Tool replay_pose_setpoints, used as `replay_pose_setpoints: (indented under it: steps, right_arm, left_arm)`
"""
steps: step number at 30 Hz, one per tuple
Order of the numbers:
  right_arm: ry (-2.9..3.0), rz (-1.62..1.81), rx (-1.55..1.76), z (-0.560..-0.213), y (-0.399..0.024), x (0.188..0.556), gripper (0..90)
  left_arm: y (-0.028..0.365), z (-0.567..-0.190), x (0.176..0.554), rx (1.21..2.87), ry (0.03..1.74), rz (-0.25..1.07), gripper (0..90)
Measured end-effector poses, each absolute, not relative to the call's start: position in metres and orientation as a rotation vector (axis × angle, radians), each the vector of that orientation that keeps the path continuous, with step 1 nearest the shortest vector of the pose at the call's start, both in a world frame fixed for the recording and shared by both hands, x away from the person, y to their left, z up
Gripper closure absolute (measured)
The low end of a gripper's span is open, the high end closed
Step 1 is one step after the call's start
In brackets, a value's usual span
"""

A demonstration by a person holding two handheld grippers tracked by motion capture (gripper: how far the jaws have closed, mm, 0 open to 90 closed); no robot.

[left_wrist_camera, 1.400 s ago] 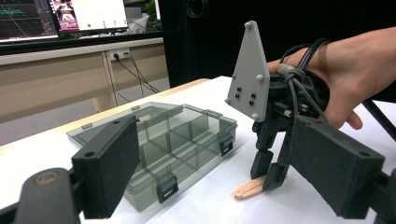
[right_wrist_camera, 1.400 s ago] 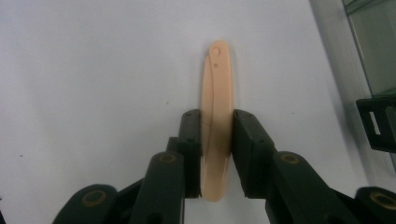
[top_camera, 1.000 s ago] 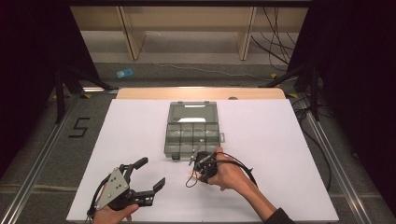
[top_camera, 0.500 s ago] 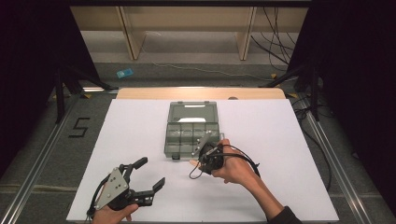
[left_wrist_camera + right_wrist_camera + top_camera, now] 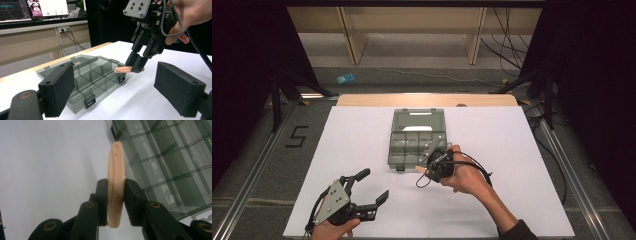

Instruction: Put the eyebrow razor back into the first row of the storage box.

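peach clip held just off the box's near edge

the white desk (image 5: 362,150) carries a smoky clear compartment box (image 5: 412,142), its lid laid open toward the far side and its rows of small cells facing up. the right tool (image 5: 435,161) hangs just above the box's near right corner, well up off the desk, and its jaws are clamped on a flat peach plastic clip (image 5: 116,185). in the right gripper view the clip stands on edge between the pads, its long axis running straight out past the fingertips, the rounded end with the small hole farthest out. the box lies to the right of that clip there, its front wall and latch just beside the free end, so the nearest cells sit a short way ahead and to the side, not yet under the clip. in the left gripper view the clip (image 5: 123,69) reaches level toward the box's front corner. the left tool (image 5: 371,192) rests wide and empty near the desk's front edge, well apart from the box, so the right hand is plainly the nearer one.
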State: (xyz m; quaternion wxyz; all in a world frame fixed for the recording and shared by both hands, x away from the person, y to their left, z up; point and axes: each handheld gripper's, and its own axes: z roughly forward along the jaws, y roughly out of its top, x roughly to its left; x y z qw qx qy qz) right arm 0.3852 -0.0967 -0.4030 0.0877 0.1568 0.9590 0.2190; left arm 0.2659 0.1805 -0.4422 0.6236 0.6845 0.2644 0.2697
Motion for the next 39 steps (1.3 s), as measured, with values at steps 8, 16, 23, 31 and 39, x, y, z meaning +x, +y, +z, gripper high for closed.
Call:
replay_pose_setpoints:
  steps: [8, 16, 23, 31, 39]
  right_arm:
    - [2.816, 0.662, 0.462, -0.397, -0.1, 0.387, 74.1]
    - [2.802, 0.667, 0.448, -0.394, -0.099, 0.392, 74.1]
    - [2.779, 0.683, 0.442, -0.389, -0.097, 0.4, 74.1]
    - [2.751, 0.686, 0.453, -0.387, -0.095, 0.412, 74.1]
    - [2.716, 0.687, 0.466, -0.388, -0.097, 0.428, 74.2]
  left_arm:
    - [0.181, -0.442, 0.266, 1.574, 0.609, 0.621, 15.9]
    - [0.181, -0.442, 0.266, 1.575, 0.609, 0.622, 15.9]
    - [0.181, -0.443, 0.266, 1.575, 0.608, 0.622, 15.9]
    - [0.181, -0.443, 0.266, 1.574, 0.61, 0.621, 15.9]
    - [0.181, -0.442, 0.266, 1.573, 0.61, 0.622, 15.9]
